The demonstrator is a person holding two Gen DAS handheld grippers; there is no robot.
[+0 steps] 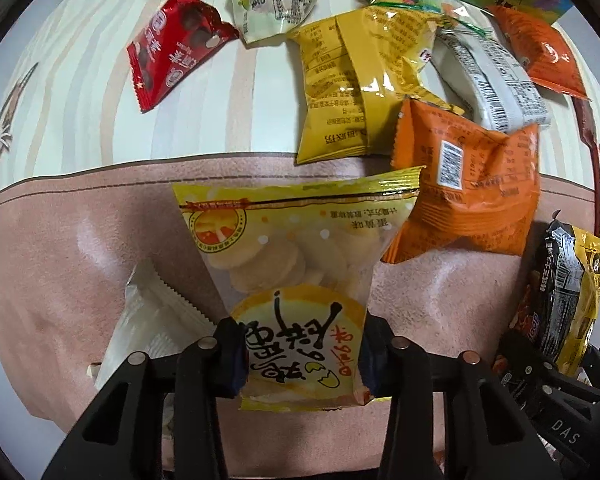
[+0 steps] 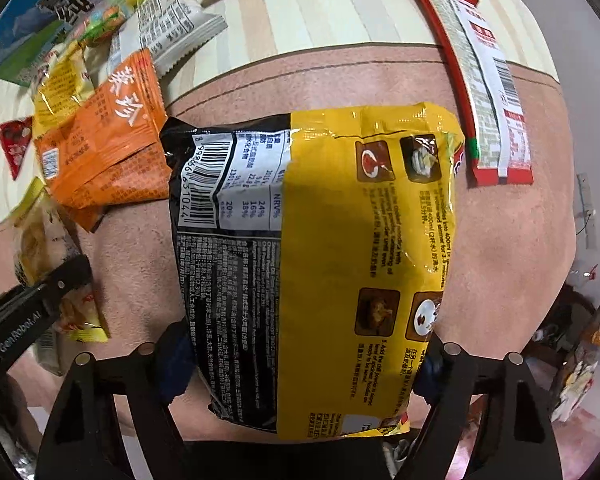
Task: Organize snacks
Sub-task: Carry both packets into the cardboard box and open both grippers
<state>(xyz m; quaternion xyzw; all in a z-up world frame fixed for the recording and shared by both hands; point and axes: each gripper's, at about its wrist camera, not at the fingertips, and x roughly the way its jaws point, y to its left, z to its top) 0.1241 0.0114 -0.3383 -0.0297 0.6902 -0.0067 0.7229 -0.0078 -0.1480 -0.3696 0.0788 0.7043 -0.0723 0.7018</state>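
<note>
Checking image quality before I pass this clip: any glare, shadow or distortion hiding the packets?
Left wrist view: strong fisheye bending of the cloth's edge; glare on the yellow packet; the egg-biscuit bag stays sharp. Right wrist view: a dark shadow and glare streaks on the noodle packet; its barcode remains legible; corners vignetted black.

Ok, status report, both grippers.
Left hand-held gripper shut on yellow egg-biscuit packet. Right hand-held gripper clamps black-and-yellow noodle bag. Nothing blocking.

"GenRobot.AI" on left gripper [image 2: 28,320], "DAS" on right gripper [image 1: 566,432], "NRV%" on noodle packet [image 2: 340,240]
</note>
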